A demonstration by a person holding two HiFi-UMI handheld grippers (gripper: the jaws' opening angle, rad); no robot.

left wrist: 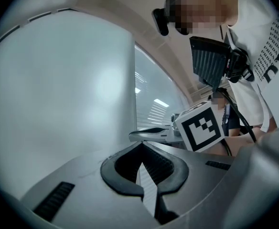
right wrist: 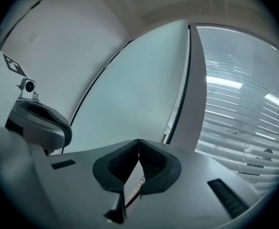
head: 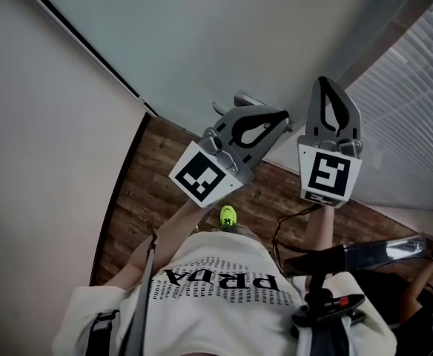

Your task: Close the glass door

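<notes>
Held left tool (head: pixel 283 117) and right tool (head: pixel 326 84) side by side, both pressed together on nothing, pointed at the upright frosted glass door (head: pixel 202 28) just ahead, seemingly nearer the left.

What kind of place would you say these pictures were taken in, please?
Probably an office interior. There is a large frosted glass door, slatted blinds behind the neighbouring glass, and wood-plank flooring underfoot.

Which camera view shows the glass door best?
The right gripper view: the glass door fills the middle, both dark edges visible. The head view shows only part of it; the left gripper view shows only a pale surface close up.
</notes>
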